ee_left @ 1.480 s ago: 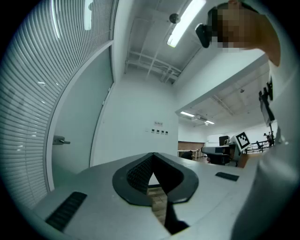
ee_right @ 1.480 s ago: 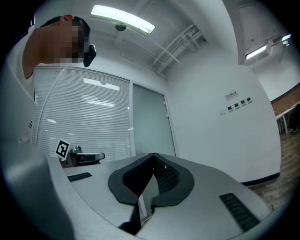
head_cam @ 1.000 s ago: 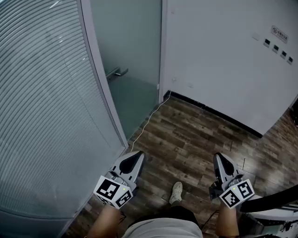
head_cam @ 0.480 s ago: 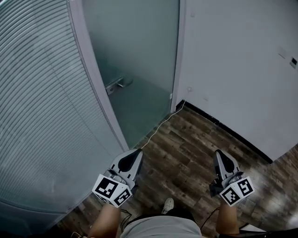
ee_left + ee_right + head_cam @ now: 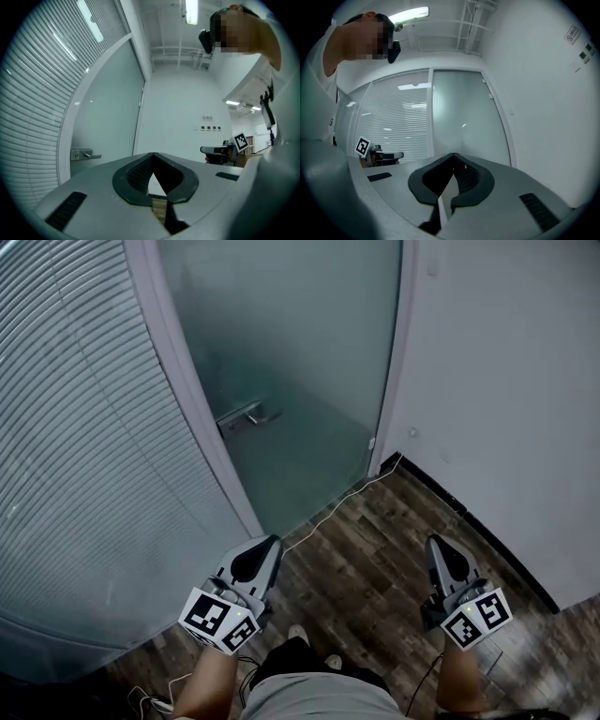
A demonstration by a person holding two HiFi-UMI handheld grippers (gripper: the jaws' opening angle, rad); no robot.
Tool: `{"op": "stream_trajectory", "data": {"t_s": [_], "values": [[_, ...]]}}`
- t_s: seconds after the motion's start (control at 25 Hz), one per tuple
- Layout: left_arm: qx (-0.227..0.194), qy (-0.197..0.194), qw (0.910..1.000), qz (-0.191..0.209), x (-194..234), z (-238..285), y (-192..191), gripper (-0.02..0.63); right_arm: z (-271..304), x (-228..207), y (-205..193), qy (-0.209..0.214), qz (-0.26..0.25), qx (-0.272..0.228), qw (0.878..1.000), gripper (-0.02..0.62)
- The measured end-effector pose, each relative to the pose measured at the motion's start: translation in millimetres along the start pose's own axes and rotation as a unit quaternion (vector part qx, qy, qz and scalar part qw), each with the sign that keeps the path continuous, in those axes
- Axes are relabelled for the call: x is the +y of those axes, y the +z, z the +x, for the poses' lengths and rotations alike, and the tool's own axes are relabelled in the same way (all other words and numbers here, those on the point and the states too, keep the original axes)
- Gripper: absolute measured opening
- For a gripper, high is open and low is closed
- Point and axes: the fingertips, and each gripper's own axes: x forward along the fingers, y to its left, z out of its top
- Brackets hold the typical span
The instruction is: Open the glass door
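Observation:
The frosted glass door (image 5: 291,362) stands shut in its pale frame, straight ahead of me. Its metal lever handle (image 5: 246,418) sits on the door's left edge and also shows in the left gripper view (image 5: 84,154). My left gripper (image 5: 266,546) is held low, pointing towards the door's lower left corner, well short of the handle. Its jaws are shut with nothing in them (image 5: 153,153). My right gripper (image 5: 438,547) hangs to the right, over the wooden floor, jaws shut and empty (image 5: 453,153). It faces the glass door (image 5: 464,117).
A curved glass wall with horizontal blinds (image 5: 75,427) runs along the left. A white wall (image 5: 506,381) with a dark skirting closes the right. A thin white cable (image 5: 328,512) lies across the wooden floor (image 5: 375,577) near the door. My shoe (image 5: 298,634) shows below.
I have walked closer to the door: it and its handle have shifted right and down and look larger. Both grippers keep the same pose, still shut.

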Motion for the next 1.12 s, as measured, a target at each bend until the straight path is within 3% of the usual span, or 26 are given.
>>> {"op": "stream_trajectory", "data": {"t_s": [0.28,0.56,0.92,1.12], "values": [[-0.002,0.024,0.9996,0.012,43,42,1,0.000,71,-28,-16,0.038,0.003,0.010,0.999,0.000],[-0.012,0.054,0.9984,0.015,110,95,12,0.000,181,-45,-18,0.096,-0.022,0.026,0.995,0.000],[-0.009,0.083,0.9965,0.012,225,144,20,0.000,346,-34,-37,0.179,-0.018,0.048,0.983,0.008],[-0.008,0.108,0.9941,0.011,257,160,19,0.000,401,-30,-46,0.220,-0.014,0.064,0.973,0.009]]}}
